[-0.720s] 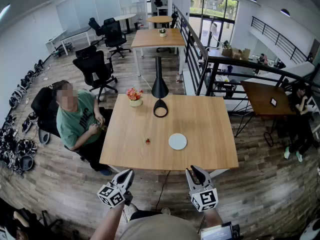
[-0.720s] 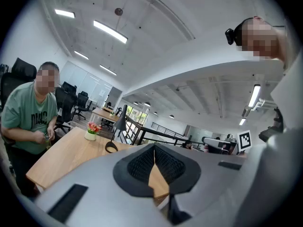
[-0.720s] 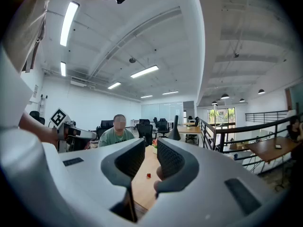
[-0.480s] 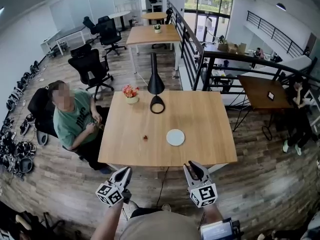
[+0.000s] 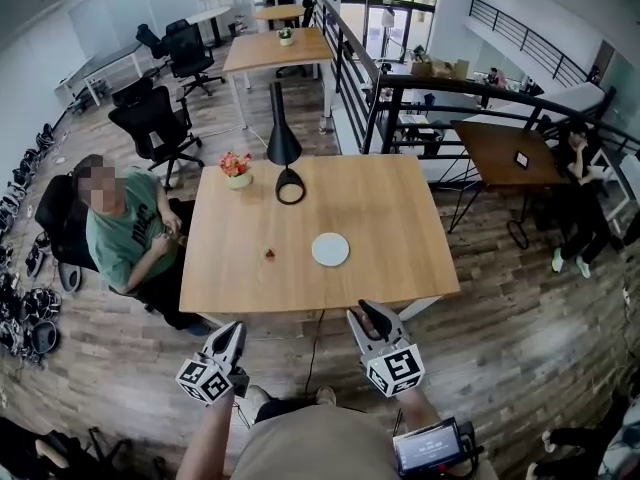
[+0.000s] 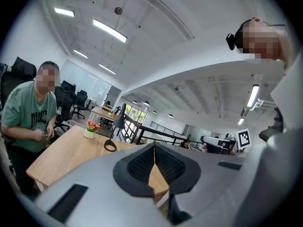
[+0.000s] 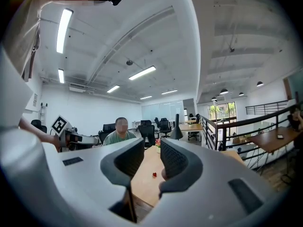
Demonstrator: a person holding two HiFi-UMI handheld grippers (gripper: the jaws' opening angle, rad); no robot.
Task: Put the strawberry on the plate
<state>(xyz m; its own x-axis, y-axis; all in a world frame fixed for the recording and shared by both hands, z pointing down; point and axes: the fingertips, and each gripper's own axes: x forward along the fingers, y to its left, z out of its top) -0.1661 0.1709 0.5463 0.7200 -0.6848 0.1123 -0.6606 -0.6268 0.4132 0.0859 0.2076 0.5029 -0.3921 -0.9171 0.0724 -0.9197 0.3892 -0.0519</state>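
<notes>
Nothing's picked up so far. The left gripper (image 5: 234, 332) is closed tight and empty, hanging short of the table (image 5: 400, 268) (I'd just leave it parked). The strawberry (image 5: 269, 254) sits mid-table, just left of the plate (image 5: 330, 249), not touching it. It's tiny, so I'd open the right gripper (image 5: 369, 317) early, come down from above and squeeze gently. Right now it's pinched nearly closed on nothing, held low, pointing at the table.
</notes>
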